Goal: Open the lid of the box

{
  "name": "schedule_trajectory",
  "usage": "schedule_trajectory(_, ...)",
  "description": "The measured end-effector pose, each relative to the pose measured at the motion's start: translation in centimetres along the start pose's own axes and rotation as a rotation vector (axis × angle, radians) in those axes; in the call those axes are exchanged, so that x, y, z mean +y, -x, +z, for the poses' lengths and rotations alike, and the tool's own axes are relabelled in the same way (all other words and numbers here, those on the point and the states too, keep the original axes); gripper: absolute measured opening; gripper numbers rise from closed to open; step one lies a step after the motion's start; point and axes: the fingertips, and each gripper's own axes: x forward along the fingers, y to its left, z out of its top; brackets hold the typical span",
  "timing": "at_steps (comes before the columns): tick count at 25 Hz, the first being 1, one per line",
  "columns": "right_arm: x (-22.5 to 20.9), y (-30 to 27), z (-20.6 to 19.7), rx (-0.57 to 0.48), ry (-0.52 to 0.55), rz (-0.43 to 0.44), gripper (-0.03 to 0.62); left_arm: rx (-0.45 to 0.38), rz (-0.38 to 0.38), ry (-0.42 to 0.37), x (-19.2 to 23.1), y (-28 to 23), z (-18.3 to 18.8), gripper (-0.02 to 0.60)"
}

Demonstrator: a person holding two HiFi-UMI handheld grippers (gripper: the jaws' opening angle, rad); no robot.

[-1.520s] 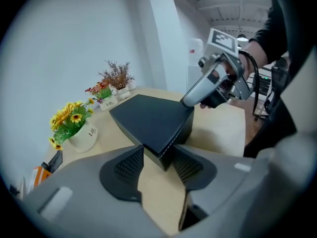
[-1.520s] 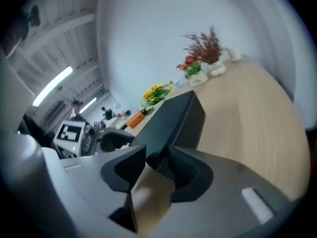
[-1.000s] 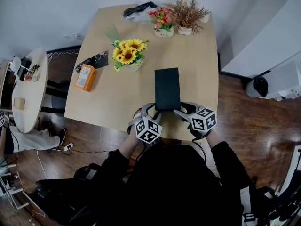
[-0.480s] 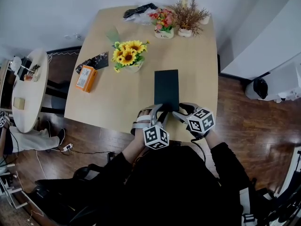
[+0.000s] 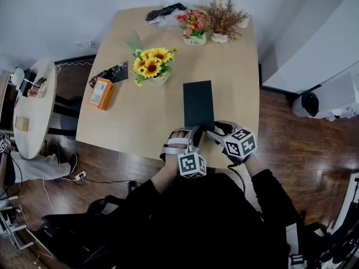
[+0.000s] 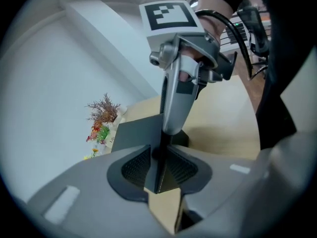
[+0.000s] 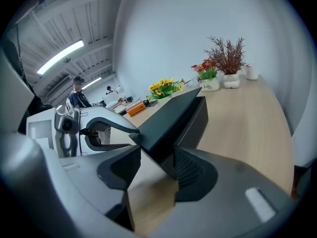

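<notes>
A flat black box (image 5: 198,102) lies on the wooden table (image 5: 134,122), its short end toward me. My right gripper (image 5: 213,133) is shut on the near right corner, lid and base between its pads (image 7: 190,175). In the right gripper view the box (image 7: 173,115) runs away from the right gripper (image 7: 156,157), with the left gripper's fingertip (image 7: 130,132) at the lid's corner. My left gripper (image 5: 194,132) is at the near edge, turned on its side. In the left gripper view its jaws (image 6: 159,155) are closing around the lid's thin edge, which stands between the pads without being pressed.
A sunflower pot (image 5: 151,66) stands left of the box. An orange pack (image 5: 102,93) and a black pouch (image 5: 112,73) lie farther left. Two small plant pots (image 5: 194,29) and a dark bag (image 5: 165,13) sit at the far edge. A round side table (image 5: 33,102) stands beyond the left edge.
My left gripper has moved right from the box's near left corner to its near edge and rolled over, and its jaws have narrowed. The right gripper has kept its hold.
</notes>
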Motion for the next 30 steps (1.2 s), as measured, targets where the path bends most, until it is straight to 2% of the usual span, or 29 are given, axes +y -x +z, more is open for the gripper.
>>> schedule_trajectory(5,0.3,-0.2,0.0,0.016,0.037,-0.016,0.202,-0.002,0.019,0.009,0.5,-0.2,0.2,0.069)
schedule_trajectory(9,0.3,-0.2,-0.1,0.029,0.058,-0.029,0.196,0.015,0.009,-0.022,0.3,-0.5,0.2,0.049)
schedule_trajectory(11,0.3,-0.1,0.0,0.030,0.085,-0.038,0.193,0.004,0.011,0.024,0.5,-0.3,0.3,0.044)
schedule_trajectory(12,0.3,0.2,0.1,0.023,0.108,-0.045,0.170,-0.017,0.014,0.082,0.8,0.0,0.4,0.044)
schedule_trajectory(14,0.3,0.9,0.5,-0.003,0.147,-0.055,0.158,-0.088,0.013,0.256,1.8,0.7,0.8,0.041)
schedule_trajectory(18,0.4,2.4,1.1,-0.060,0.157,-0.077,0.150,-0.239,-0.036,0.659,4.2,3.1,0.5,0.040)
schedule_trajectory(25,0.4,3.8,1.7,-0.120,0.136,-0.106,0.136,-0.434,-0.095,1.345,6.0,6.5,-4.2,0.015)
schedule_trajectory(28,0.5,4.4,2.3,-0.150,0.113,-0.107,0.127,-0.459,-0.116,1.640,5.9,6.7,-7.6,0.000)
schedule_trajectory(30,0.7,4.9,2.9,-0.177,0.096,-0.109,0.123,-0.456,-0.137,1.806,5.2,6.3,-9.9,0.000)
